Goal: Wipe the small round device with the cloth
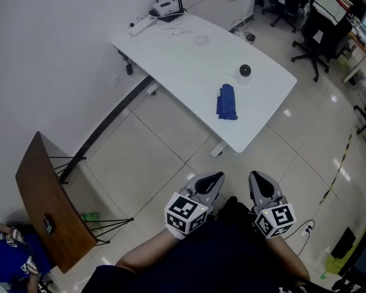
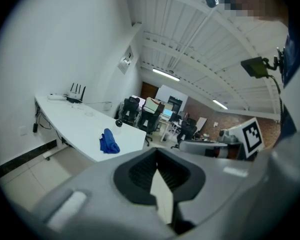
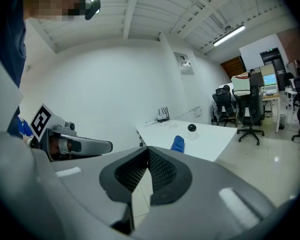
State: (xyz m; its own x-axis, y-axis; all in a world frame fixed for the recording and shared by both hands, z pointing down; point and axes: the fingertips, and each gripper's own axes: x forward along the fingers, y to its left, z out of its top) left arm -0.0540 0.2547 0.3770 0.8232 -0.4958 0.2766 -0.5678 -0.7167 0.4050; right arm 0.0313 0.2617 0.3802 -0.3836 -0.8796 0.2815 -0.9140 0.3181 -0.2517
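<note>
A small round black device [image 1: 244,71] sits near one edge of a white table [image 1: 183,60]. A crumpled blue cloth [image 1: 227,102] lies just beside it, apparently not touching. Well back from the table, over the tiled floor [image 1: 158,157], a person holds the left gripper [image 1: 210,180] and right gripper [image 1: 261,182] side by side, each with jaws closed on nothing.

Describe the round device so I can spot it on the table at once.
Find the white table by the wall. On its near end lies a blue cloth; just beyond it stands the device. It is small, round and black, unlike the antennaed router at the far end.
</note>
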